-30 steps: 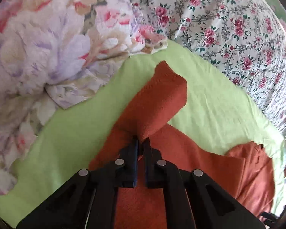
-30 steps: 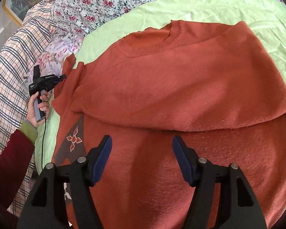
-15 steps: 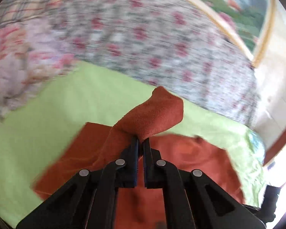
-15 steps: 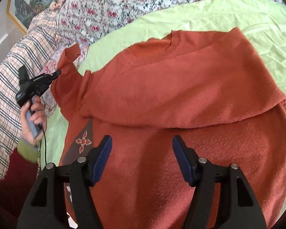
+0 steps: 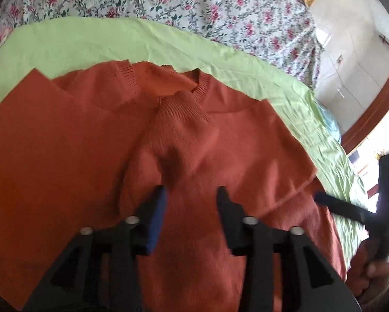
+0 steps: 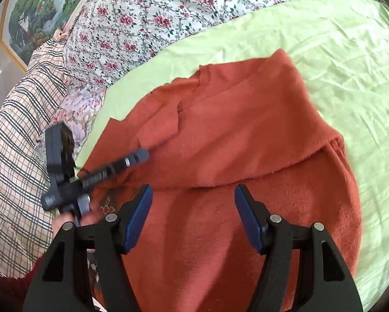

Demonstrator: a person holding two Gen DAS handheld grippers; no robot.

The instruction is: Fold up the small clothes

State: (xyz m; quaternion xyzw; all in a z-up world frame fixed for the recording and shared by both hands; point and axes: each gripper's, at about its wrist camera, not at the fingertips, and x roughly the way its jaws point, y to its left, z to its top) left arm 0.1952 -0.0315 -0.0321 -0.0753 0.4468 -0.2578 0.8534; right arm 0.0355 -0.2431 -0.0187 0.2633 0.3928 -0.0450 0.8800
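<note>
the rust-orange sweater lies spread on the lime-green sheet, its ribbed neckline toward 12 o'clock in the left wrist view. one sleeve is laid across the chest, its ribbed cuff at 12 o'clock just below the collar.

the left gripper hangs over the sleeve with its jaws spread apart and nothing between them; whether its tips touch the knit cannot be told.

the right gripper likewise stands wide apart over the sweater's lower half, holding nothing, a folded edge of the knit running just ahead of its tips. at 9 o'clock in the right wrist view the other tool appears, blurred.

a floral bedspread borders the sheet at 12 o'clock, a plaid blanket lies at 9 o'clock, and a framed landscape painting hangs at 10 o'clock.
</note>
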